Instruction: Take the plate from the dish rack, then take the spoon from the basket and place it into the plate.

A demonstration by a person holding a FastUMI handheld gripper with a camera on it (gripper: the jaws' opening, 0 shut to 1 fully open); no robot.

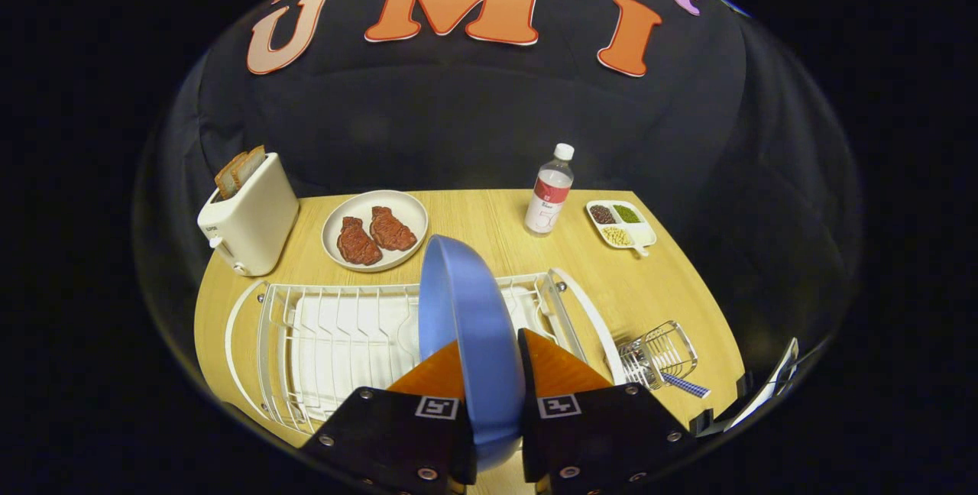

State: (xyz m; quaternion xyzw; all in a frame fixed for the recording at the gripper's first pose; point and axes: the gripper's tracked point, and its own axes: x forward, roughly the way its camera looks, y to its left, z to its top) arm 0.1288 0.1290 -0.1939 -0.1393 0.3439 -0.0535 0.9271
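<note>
Light wood table point(489, 208) against the booth wall. On it, far side: white toaster point(248, 224) w/ bread slices, beige plate point(374, 230) w/ two meat pieces, clear bottle point(549, 192) w/ white cap, small white divided dish point(620, 224) w/ grains. Nearer: white wire dish rack point(336, 342) across the middle; wire basket point(657, 354) just beside rack's end, checked handle poking out.
</note>
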